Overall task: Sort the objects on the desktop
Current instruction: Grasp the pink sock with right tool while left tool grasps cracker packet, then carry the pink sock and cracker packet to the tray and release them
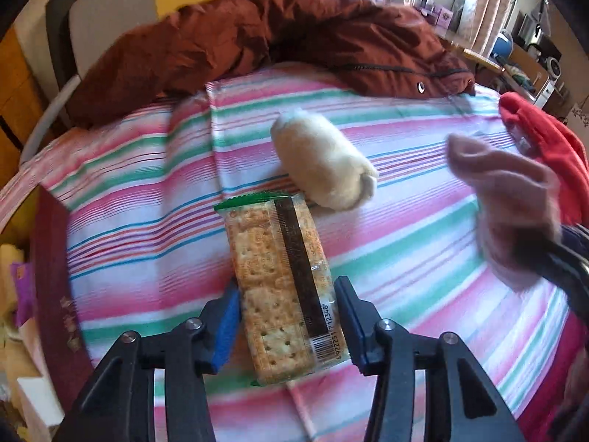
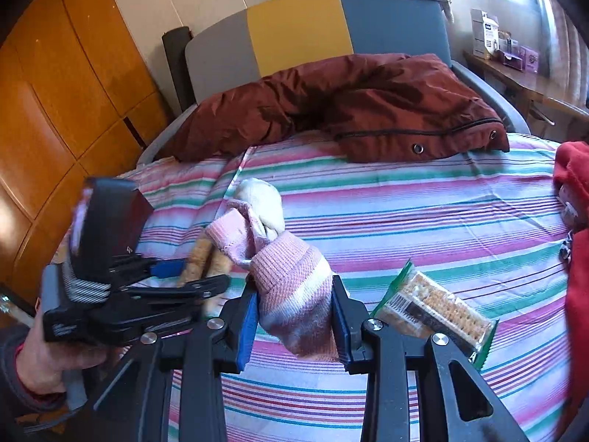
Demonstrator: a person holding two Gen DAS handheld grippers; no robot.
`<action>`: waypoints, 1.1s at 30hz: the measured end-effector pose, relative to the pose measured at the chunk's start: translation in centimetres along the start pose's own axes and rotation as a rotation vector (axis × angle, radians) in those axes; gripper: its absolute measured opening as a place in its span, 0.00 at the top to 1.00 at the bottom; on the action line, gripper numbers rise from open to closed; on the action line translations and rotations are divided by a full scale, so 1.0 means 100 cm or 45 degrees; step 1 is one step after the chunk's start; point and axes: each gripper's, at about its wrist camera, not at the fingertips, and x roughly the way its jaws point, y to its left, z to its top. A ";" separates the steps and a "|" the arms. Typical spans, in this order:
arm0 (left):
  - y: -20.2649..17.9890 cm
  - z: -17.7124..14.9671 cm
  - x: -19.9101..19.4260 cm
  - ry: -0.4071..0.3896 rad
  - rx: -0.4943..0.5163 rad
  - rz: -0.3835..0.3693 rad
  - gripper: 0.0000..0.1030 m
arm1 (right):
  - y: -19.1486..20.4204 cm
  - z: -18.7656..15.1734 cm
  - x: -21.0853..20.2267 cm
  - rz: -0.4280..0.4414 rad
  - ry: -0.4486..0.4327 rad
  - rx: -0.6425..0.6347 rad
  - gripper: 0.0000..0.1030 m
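Clear wrapper with a green end, the cracker pack (image 1: 283,287) sits between the blue-padded fingers (image 1: 224,331) of my left gripper (image 1: 287,316), whose jaws stand close on either side of it, the left pad touching its edge; whether the right pad presses I cannot tell. The pack points away from me over the striped sheet (image 1: 147,191), its barcode at the near end. Just beyond its far end lies a cream rolled sock (image 1: 324,158), touching or nearly so. Farther off, a rust-brown jacket (image 1: 257,40) is heaped across the far side of the bed, and a red garment (image 1: 545,140) lies at the right edge. My right gripper (image 2: 294,313) is pinched on a pink knitted sock (image 2: 291,287), whose loose cuff flops out to the left beyond the tips. From the right wrist camera I see what the left one hides: a second cracker pack (image 2: 434,313) lying on the sheet just right of my right fingers, and a hand (image 2: 48,361) around the left gripper's black body at the left, with the crackers showing between its jaws. The left wrist camera shows the pink sock only as a blur at the right, hanging above the sheet.
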 end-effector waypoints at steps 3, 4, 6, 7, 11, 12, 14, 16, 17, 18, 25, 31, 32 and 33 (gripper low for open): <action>0.006 -0.008 -0.030 -0.093 0.003 0.012 0.52 | 0.002 -0.001 0.003 0.014 0.001 0.005 0.65; 0.011 -0.011 -0.039 -0.124 0.001 0.015 0.52 | 0.003 -0.002 0.003 0.021 0.001 0.006 0.65; 0.018 -0.019 -0.062 -0.189 0.000 0.044 0.52 | 0.007 -0.002 0.004 0.034 0.003 0.001 0.65; 0.023 -0.015 -0.068 -0.209 -0.004 0.049 0.52 | 0.010 -0.003 0.005 0.038 0.007 0.000 0.65; 0.040 -0.026 -0.092 -0.298 -0.031 0.096 0.52 | 0.028 -0.005 0.005 0.055 0.022 -0.025 0.65; 0.044 -0.029 -0.095 -0.311 -0.040 0.103 0.52 | 0.034 -0.006 0.005 0.066 0.022 -0.030 0.65; 0.056 -0.034 -0.106 -0.342 -0.063 0.119 0.52 | 0.045 -0.007 0.003 0.082 0.019 -0.036 0.65; 0.067 -0.040 -0.115 -0.365 -0.087 0.126 0.52 | 0.057 -0.007 0.002 0.106 0.011 -0.043 0.65; 0.073 -0.045 -0.121 -0.380 -0.101 0.131 0.52 | 0.064 -0.008 0.001 0.122 0.005 -0.045 0.65; 0.078 -0.047 -0.125 -0.389 -0.113 0.141 0.52 | 0.071 -0.008 0.001 0.134 0.001 -0.051 0.65; 0.113 -0.069 -0.143 -0.420 -0.210 0.181 0.52 | 0.120 -0.008 0.004 0.222 -0.008 -0.093 0.65; 0.141 -0.085 -0.154 -0.443 -0.294 0.218 0.52 | 0.163 -0.003 0.007 0.294 -0.008 -0.145 0.65; 0.145 -0.087 -0.155 -0.445 -0.306 0.224 0.52 | 0.171 -0.002 0.008 0.306 -0.008 -0.154 0.65; 0.149 -0.089 -0.156 -0.449 -0.318 0.230 0.52 | 0.179 -0.001 0.009 0.317 -0.008 -0.164 0.65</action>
